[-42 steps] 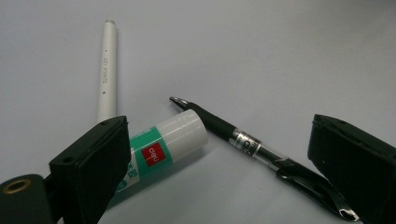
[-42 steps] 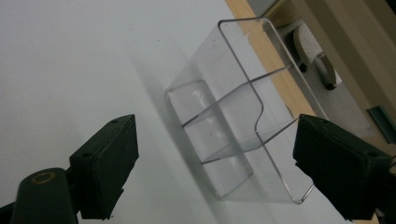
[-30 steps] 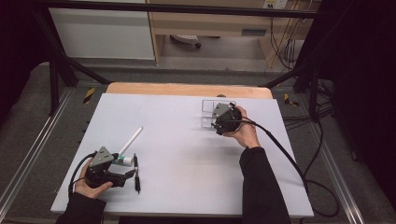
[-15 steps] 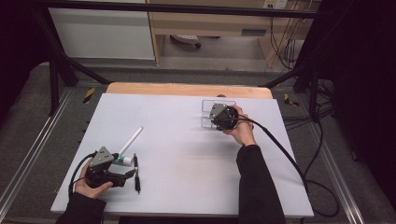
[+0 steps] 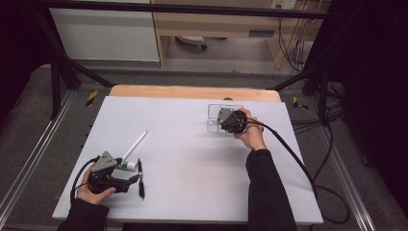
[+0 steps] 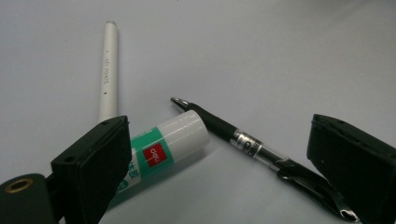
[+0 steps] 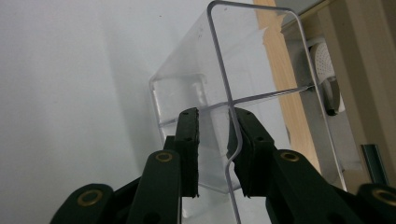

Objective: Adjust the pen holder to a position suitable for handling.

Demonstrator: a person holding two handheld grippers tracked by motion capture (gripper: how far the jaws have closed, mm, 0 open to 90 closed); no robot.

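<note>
Clear plastic box: a see-through container with an inner divider, lying at about 1 o'clock on the tabletop, near its far edge.
Right claw: its jaws have just been closing; one stands on each side of the box's near wall, with the wall between them. Whether the pads press it I cannot tell.
Left claw: jaws wide apart, resting low at 8 o'clock with nothing gripped.
Glue stick: white and green, lying between the left jaws, touching the black pen.
White pen: lies at 11 o'clock of the glue stick, pointing away.
</note>
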